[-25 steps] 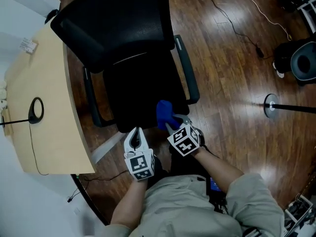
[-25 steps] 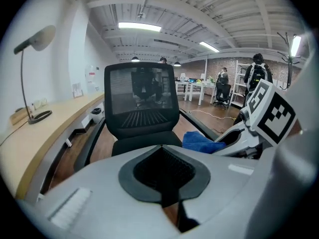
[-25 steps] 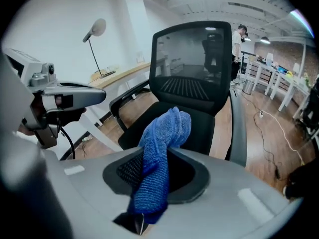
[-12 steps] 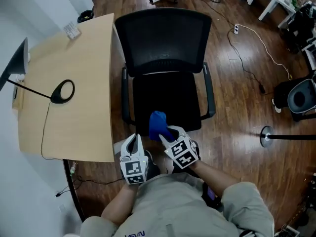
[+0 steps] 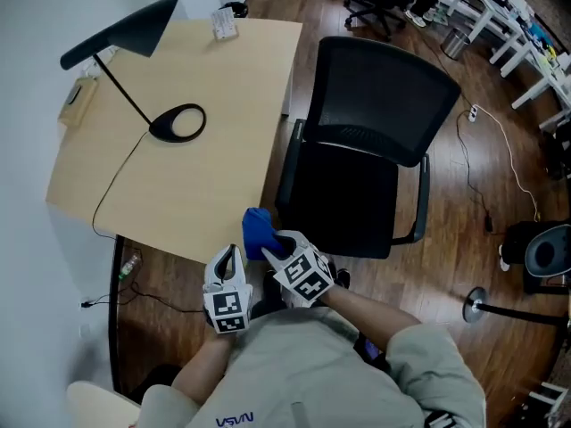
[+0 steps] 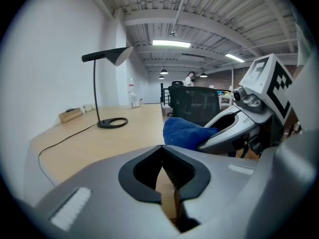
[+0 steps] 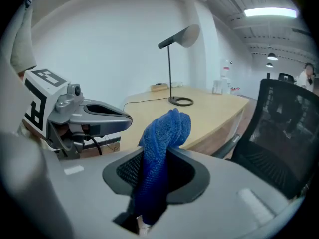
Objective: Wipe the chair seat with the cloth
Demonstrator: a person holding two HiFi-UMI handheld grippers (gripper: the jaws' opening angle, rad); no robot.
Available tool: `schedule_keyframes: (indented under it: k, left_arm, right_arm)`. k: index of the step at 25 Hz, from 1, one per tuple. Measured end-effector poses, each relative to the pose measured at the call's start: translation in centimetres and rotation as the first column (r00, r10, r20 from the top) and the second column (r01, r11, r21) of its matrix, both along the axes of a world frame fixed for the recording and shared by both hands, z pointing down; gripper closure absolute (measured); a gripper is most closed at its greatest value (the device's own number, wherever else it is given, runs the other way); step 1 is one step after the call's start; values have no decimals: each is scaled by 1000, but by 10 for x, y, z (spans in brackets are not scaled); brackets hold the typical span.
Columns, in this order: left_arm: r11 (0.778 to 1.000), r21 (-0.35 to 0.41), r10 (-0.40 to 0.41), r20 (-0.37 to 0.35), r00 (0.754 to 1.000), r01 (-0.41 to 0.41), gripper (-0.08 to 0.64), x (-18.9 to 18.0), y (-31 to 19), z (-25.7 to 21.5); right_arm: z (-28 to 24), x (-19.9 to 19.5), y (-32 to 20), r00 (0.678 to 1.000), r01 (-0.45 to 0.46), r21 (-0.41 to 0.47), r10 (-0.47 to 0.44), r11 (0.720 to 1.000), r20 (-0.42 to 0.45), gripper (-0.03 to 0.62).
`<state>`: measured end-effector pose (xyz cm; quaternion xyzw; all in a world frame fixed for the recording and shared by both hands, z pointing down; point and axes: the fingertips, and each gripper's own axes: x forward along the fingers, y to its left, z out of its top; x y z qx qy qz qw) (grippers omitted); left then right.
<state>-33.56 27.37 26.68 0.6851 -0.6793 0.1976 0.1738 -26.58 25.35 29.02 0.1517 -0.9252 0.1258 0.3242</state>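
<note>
The black office chair stands right of the desk; its seat point(image 5: 343, 199) is bare. A blue cloth point(image 5: 259, 230) is bunched in my right gripper point(image 5: 270, 242), which is shut on it, off the seat's front left corner beside the desk's near edge. In the right gripper view the cloth point(image 7: 164, 133) rises out of the jaws, and the chair back point(image 7: 284, 128) is to the right. My left gripper point(image 5: 227, 257) hovers just left of it, jaws shut with nothing between them point(image 6: 162, 153). The left gripper view shows the cloth point(image 6: 184, 133) ahead to the right.
A light wooden desk point(image 5: 178, 185) with a black lamp base point(image 5: 177, 123) and its cord fills the left. On the wooden floor, a round stand base point(image 5: 477, 306) and a cable point(image 5: 500, 150) lie right of the chair. More chairs and white tables are at the far top right.
Both grippers have moved left from the seat's front edge toward the desk's near edge, the right one still carrying the cloth. The head view has swung so the desk shows more.
</note>
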Motion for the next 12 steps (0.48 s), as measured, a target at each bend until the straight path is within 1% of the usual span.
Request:
schedule_keyframes:
  k: [3,5,7,10,12]
  left_arm:
    - [997,3,-75,16,997,75,555,-36,16,-3]
    - [994,5,-112,19,993,112,555,-55,26,-4]
    - [991,9,-136,28,990,136,555,-70,35,-6]
    - [987,18,-162,51,986,161,555,-87,48,-9]
    - [984,18,-178,58,982,178,555,-96,57,-9]
  right_arm:
    - [6,-41,4,998,70,5,-70,998,0,488]
    - [14,-66,5,995,99,-2,-99,995,-7,488]
    - [21,-91,6,992,125,-6,-125,992,-16,488]
    - [35,-122,6,984,172,18,-170,985,-54,488]
    - [47,-136,3,981,177,19,-174,984,-83,488]
